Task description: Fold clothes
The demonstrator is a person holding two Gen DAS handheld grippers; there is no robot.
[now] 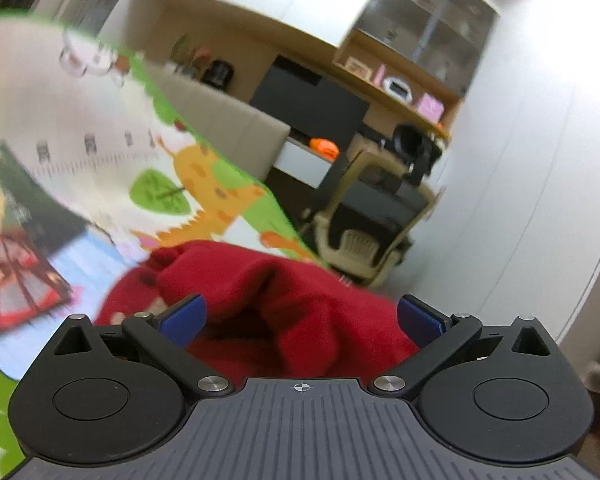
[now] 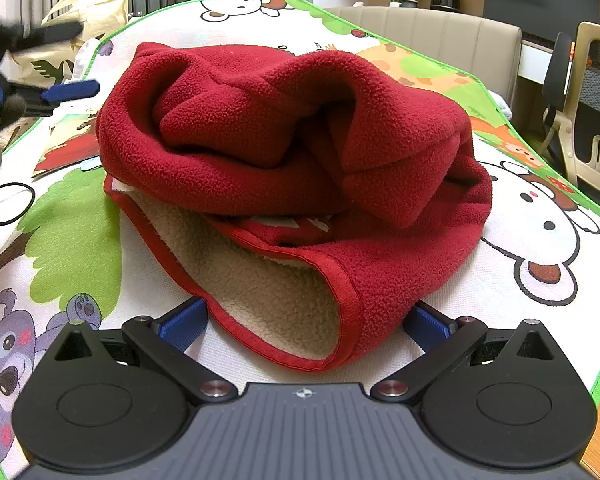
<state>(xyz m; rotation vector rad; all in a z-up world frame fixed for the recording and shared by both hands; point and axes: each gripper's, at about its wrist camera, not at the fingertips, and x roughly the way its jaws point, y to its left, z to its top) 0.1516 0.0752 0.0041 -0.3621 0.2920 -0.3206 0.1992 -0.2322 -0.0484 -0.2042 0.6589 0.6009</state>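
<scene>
A red fleece garment [image 2: 284, 148] with beige lining lies bunched in a heap on the cartoon play mat [image 2: 540, 216]. Its open hem faces my right gripper [image 2: 306, 324], which is open low over the mat, with the hem edge lying between its blue fingertips [image 2: 184, 322]. My left gripper [image 2: 66, 60] is open at the far left of the right wrist view, above the mat and apart from the heap. In the tilted, blurred left wrist view, the left gripper [image 1: 302, 320] is spread wide, with the red fleece [image 1: 284, 300] just beyond its fingertips.
A black elastic ring [image 2: 8, 204] and a red picture card [image 2: 68, 152] lie on the mat to the left of the heap. A cream bag [image 2: 88, 12] stands behind the mat. A beige bench back [image 2: 440, 36] and a chair [image 2: 592, 112] are at the right.
</scene>
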